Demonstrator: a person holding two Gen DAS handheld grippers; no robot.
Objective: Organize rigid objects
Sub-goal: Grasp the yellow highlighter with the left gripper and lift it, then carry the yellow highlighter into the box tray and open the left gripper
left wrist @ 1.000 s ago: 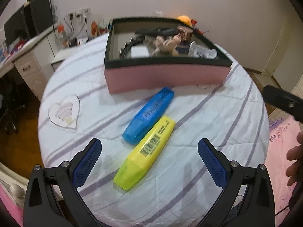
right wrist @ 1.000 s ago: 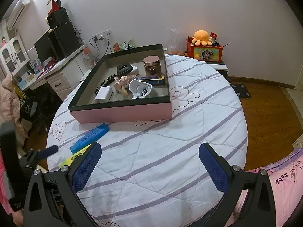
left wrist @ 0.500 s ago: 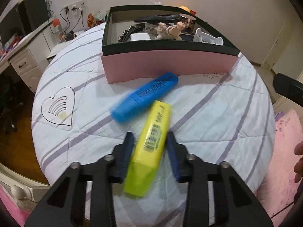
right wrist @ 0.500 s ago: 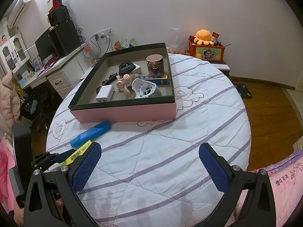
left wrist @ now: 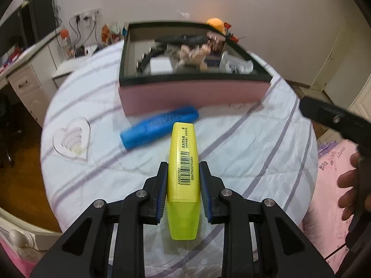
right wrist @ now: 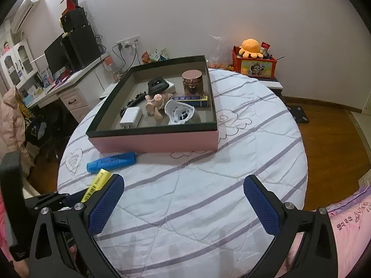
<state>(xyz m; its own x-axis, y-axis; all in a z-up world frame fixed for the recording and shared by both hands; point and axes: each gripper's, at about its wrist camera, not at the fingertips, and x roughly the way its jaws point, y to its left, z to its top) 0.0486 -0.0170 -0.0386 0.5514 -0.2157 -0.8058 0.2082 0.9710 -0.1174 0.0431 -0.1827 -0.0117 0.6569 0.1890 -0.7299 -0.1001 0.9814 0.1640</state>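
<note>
Two highlighters on striped round table (right wrist: 208, 185). At 9 o'clock, left gripper (left wrist: 183, 183) clenched on yellow highlighter (left wrist: 184, 162), barcode up, tip aimed toward 12 o'clock, lifted off the cloth by the look of it. Just beyond, blue highlighter (left wrist: 160, 127) lying flat, close beside pink box (right wrist: 157, 140) at 12 o'clock. Inside box: white charger (right wrist: 131, 117), pink figurine (right wrist: 156, 104), copper jar (right wrist: 192, 82). At 6 o'clock, right gripper (right wrist: 183, 203) spread wide, grasping nothing, above bare cloth.
</note>
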